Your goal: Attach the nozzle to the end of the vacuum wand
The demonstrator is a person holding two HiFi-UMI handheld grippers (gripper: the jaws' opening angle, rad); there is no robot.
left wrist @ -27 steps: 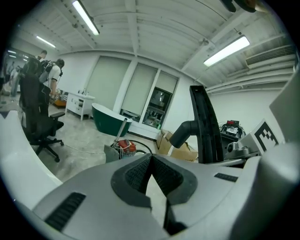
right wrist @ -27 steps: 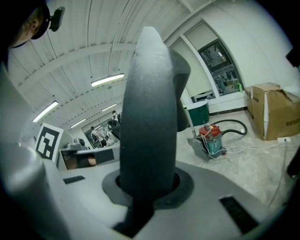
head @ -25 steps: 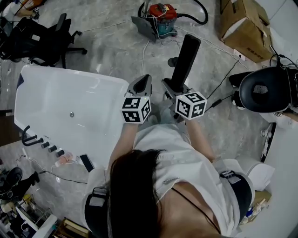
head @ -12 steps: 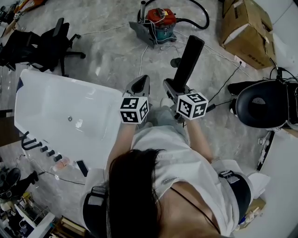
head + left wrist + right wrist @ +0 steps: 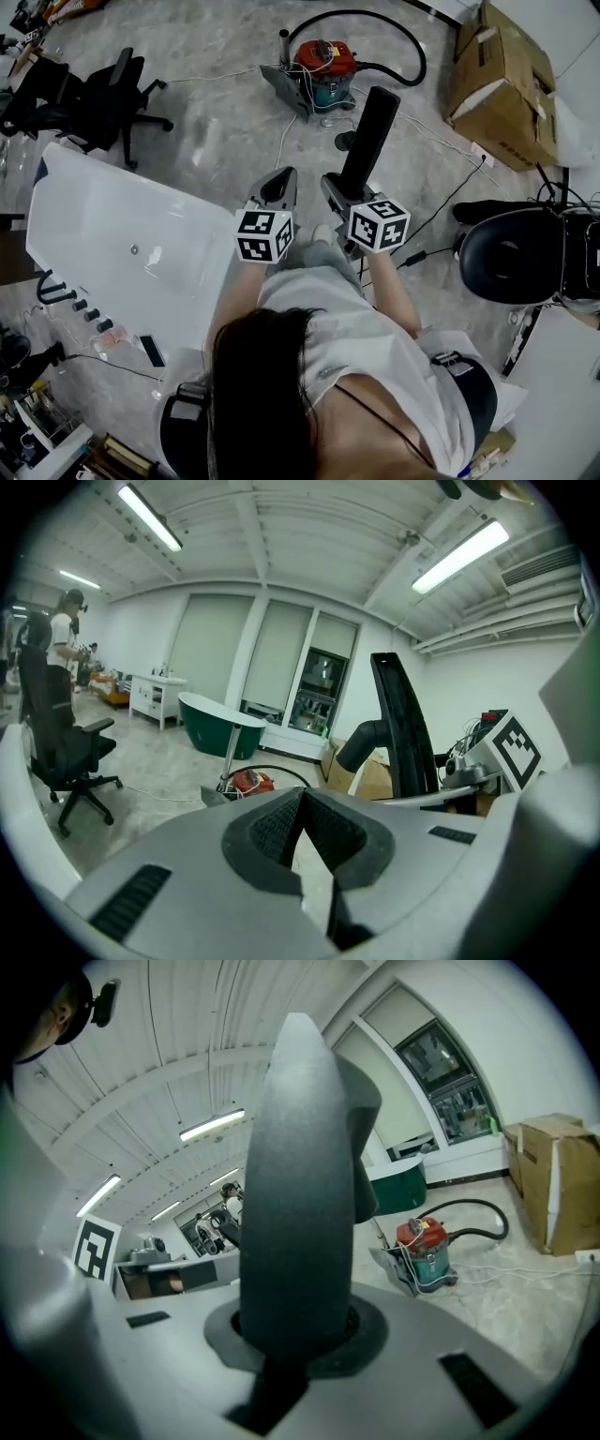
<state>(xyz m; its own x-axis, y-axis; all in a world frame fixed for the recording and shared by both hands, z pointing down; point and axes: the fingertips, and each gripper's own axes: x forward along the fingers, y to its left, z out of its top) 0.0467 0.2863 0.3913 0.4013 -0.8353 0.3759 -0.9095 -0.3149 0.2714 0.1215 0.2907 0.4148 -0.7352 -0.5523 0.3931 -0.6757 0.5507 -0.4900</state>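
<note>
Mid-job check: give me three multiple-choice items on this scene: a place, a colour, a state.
1. Where is the vacuum? A) on the floor B) on a shelf C) hanging from the ceiling
2. What colour is the nozzle in the right claw? A) white B) black C) red
3. How is the left claw? A) shut, empty B) wide open C) shut on the nozzle
Answers: 1 A, it stands on the floor ahead of the person; 2 B, it is black in the head and right gripper views; 3 A, its jaws meet with nothing between them.
</note>
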